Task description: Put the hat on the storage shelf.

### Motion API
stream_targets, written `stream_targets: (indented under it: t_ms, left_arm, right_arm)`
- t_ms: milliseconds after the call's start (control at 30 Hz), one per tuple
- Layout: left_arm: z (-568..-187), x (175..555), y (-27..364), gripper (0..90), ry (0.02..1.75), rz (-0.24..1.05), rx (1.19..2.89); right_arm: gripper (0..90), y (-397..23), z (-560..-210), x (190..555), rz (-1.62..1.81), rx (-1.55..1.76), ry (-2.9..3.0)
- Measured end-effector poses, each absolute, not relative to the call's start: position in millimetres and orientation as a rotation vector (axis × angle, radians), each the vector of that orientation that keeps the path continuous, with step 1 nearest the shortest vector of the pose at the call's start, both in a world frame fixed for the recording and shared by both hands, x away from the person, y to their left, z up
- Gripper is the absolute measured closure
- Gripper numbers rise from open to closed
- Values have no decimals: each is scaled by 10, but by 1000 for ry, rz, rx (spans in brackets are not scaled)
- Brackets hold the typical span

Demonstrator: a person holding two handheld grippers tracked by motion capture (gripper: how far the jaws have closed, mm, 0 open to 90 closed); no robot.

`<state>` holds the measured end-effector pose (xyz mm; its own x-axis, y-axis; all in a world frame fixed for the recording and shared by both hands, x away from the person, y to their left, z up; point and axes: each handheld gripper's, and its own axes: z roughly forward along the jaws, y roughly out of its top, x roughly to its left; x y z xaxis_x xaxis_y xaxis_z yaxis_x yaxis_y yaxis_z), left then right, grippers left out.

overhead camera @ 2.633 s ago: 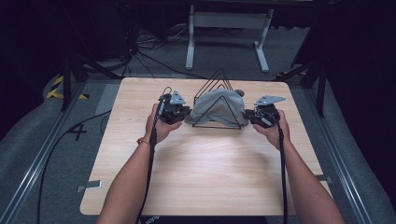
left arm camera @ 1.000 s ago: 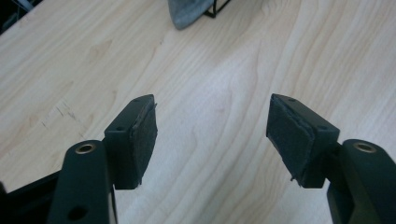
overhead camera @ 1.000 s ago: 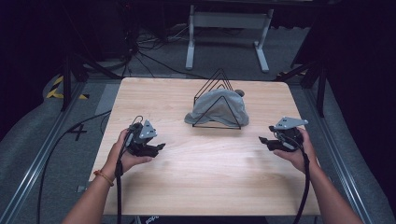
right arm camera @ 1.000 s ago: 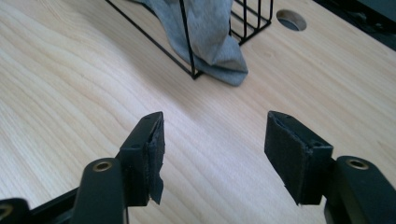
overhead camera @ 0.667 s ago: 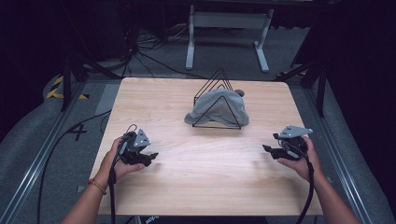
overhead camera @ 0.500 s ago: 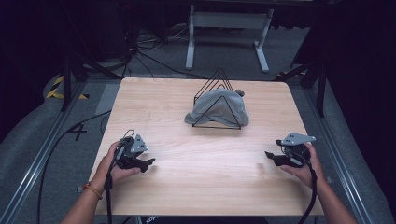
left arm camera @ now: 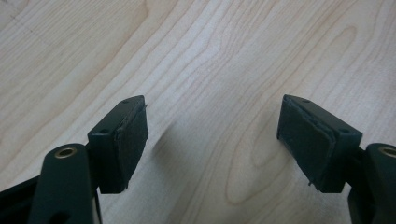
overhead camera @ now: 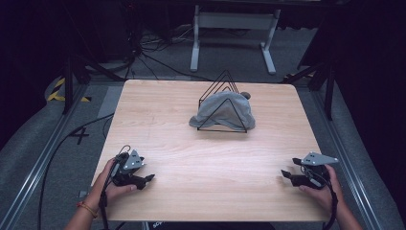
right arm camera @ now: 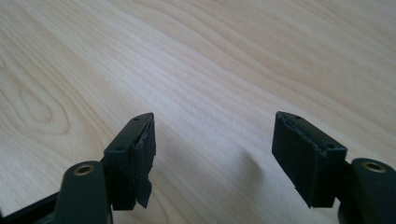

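Left gripper [overhead camera: 143, 180], at the lower left of the high view, rests low over the desk [overhead camera: 210, 163] with its jaws wide apart and nothing between them; they have just been opening. Right gripper [overhead camera: 287, 175], at the lower right, likewise stands wide and empty, its jaws having just been opening too. Both gripper views look along black pads onto bare pale wood grain. Farther up, near the middle of the frame, a grey cloth [overhead camera: 218, 108] drapes over a black wire rack [overhead camera: 225, 81], well apart from both. A painted "4" [overhead camera: 79, 135] marks the floor at left.
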<state>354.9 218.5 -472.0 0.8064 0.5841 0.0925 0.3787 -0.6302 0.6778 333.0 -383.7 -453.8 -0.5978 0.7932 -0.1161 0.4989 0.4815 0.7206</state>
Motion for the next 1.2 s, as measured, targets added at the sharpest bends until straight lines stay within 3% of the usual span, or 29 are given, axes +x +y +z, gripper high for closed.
stream_targets:
  t_ms: [400, 1200]
  left_arm:
    - [-4819, 3461, 2315, 192, 811, 330, 2214]
    - [-4823, 3461, 2313, 151, 846, 333, 2210]
  right_arm:
    - [224, -4020, -4672, 3148, 991, 1165, 2269]
    - [218, -4026, -4675, 3154, 976, 1206, 2234]
